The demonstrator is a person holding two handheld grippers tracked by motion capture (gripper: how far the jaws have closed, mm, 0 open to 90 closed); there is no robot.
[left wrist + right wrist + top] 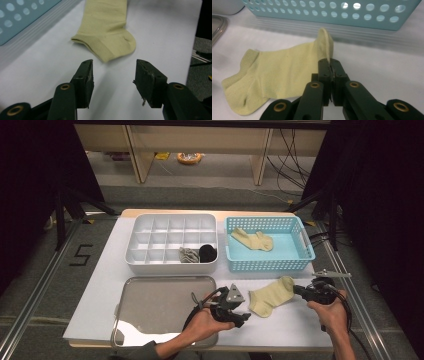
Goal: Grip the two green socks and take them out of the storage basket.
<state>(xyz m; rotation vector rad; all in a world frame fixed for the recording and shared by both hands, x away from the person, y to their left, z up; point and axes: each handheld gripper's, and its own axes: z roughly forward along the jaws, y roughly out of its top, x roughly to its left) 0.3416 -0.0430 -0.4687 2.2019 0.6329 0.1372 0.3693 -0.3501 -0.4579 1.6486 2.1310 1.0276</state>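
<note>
Right claw (331,65) is clamped on the toe end of a pale yellow sock (279,77), pinching the fabric so it stands up in a fold just above the jaws; rest of the sock lies flat on the white tabletop (295,320), cuff end toward the left claw. Left claw (113,75) has jaws apart, nothing btwn them, hovering just short of the sock's cuff/heel (110,37), not touching. In the high view the sock (270,295) sits near the front edge, btwn the two claws, just in front of the blue basket (305,247). 2nd yellow sock (252,240) lies inside that basket. White divided box (145,227) to the basket's left holds a grey item (188,254) & a black item (208,253) in adjacent front compartments. Metal tray (160,305) sits in front of the box, under the left hand (205,325).
</note>
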